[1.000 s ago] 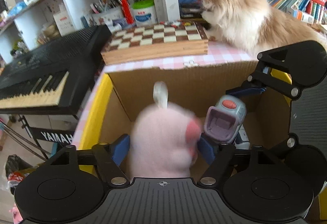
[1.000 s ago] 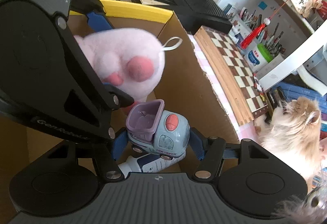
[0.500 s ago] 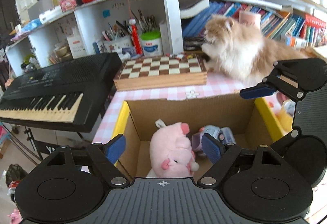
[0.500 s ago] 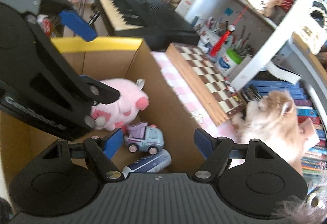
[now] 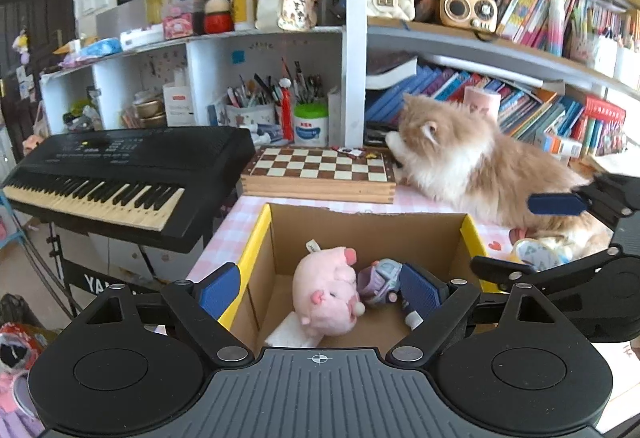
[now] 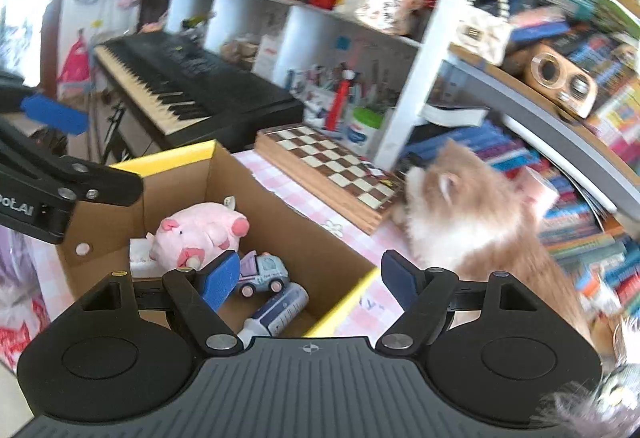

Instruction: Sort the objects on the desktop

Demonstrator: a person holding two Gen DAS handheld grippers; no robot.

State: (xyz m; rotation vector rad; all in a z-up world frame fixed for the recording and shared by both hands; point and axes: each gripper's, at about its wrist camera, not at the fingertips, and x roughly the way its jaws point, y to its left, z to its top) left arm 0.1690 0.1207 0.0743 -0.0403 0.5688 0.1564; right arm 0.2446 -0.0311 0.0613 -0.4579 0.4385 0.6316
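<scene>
A pink plush pig (image 5: 324,294) lies in the cardboard box (image 5: 256,250) with yellow flaps. A small grey-purple toy truck (image 5: 380,280) sits beside it. My left gripper (image 5: 320,290) hovers above and in front of the box; its jaws are opening and nothing is between the pads. In the right wrist view the pig (image 6: 200,234), the truck (image 6: 262,274) and a white-and-blue tube (image 6: 280,308) rest on the floor of the box (image 6: 256,194). My right gripper (image 6: 311,280) is open and empty above the box's near right corner.
A fluffy orange-and-white cat (image 5: 480,170) lies on the pink checked cloth right of the box. A wooden chessboard (image 5: 320,170) sits behind the box. A black keyboard (image 5: 120,166) stands to the left. Crowded shelves with books and pen cups fill the back.
Both grippers let go and pulled up and back out of the box. The pig and the truck, held a second ago, now lie on the box floor. Both jaws stand wider.
</scene>
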